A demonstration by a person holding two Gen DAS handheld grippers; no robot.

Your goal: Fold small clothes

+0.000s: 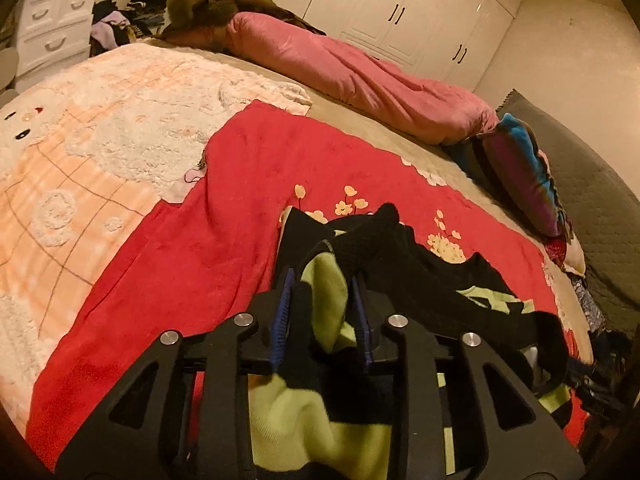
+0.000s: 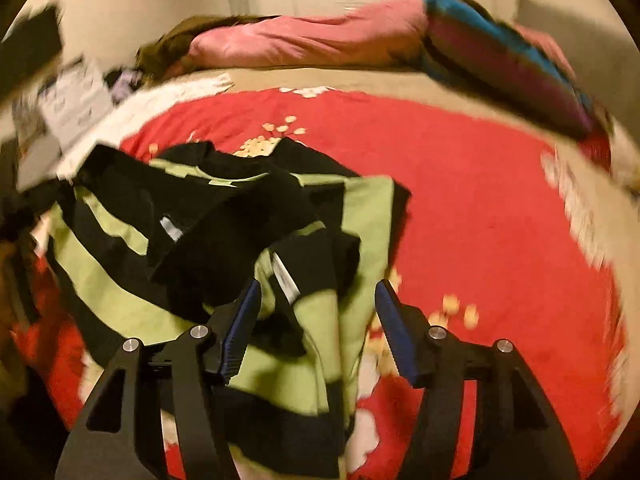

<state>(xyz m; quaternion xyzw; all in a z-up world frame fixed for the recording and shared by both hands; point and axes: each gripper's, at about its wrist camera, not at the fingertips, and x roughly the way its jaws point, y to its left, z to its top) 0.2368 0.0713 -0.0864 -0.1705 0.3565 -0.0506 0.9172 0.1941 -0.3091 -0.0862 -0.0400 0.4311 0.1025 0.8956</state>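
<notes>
A small black and lime-green striped garment (image 1: 400, 264) lies bunched on the red flowered blanket (image 1: 192, 248). My left gripper (image 1: 322, 284) is shut on a green and black fold of the garment, which hangs between its blue pads (image 1: 282, 320). In the right wrist view the same garment (image 2: 224, 220) is crumpled at centre left on the red blanket (image 2: 480, 208). My right gripper (image 2: 318, 292) is open, its jaws wide apart, with the garment's right edge lying between the blue pads (image 2: 394, 328). The view is motion-blurred.
A pink duvet (image 1: 360, 76) lies along the far side of the bed. A fluffy peach and white blanket (image 1: 100, 140) covers the left. A purple and blue striped pillow (image 1: 524, 176) sits at the right. White wardrobes (image 1: 400, 8) and a drawer unit (image 1: 52, 24) stand behind.
</notes>
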